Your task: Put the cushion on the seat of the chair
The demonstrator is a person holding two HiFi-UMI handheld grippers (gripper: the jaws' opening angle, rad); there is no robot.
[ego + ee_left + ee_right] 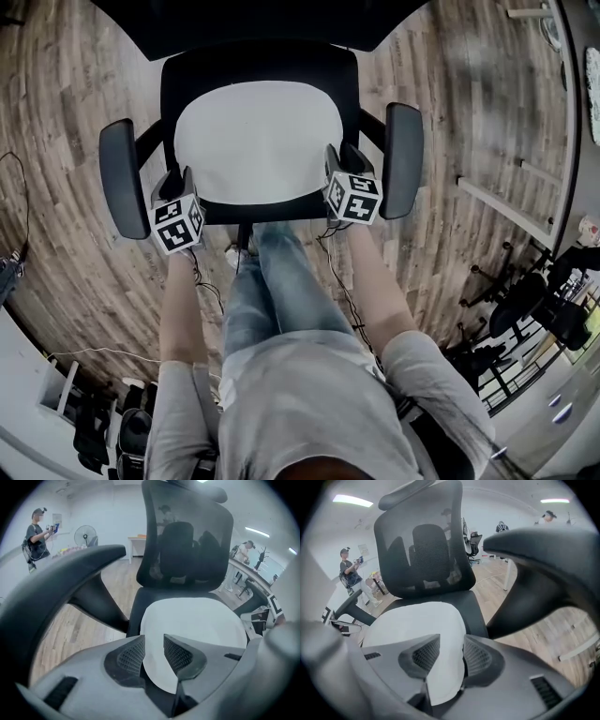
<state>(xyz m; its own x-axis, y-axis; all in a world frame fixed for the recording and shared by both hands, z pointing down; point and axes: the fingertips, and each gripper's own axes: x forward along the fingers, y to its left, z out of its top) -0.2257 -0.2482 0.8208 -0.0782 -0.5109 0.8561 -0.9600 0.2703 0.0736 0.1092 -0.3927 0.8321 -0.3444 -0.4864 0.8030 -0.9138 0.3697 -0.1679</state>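
**Item: cushion.** Plain white, flat and thin, with rounded corners and a smooth, unprinted face. It lies flat on the seat of the chair, covering most of it. A black margin of seat shows all round, widest along the front edge.

**Chair.** Black office chair with a mesh backrest and a headrest above it. It has two padded armrests, one on the chair's left side and one on its right. It stands on a wood-plank floor.

**Left hand-held gripper.** At the front left corner of the seat, inside the left armrest, angled downward. Its jaws stand apart. The cushion's near edge shows in the gap and neither pad presses on it.

**Right hand-held gripper.** At the front right corner of the seat, inside the right armrest, also angled downward. Its jaws stand wide apart. The cushion's corner lies in the gap, ungripped.

**Markings.** Each hand-held gripper carries a marker cube, left and right. The cube faces bear black-and-white square code patterns, the only markings that can be made out.

**Operator.** Standing at the front of the chair in a grey shirt and blue jeans.
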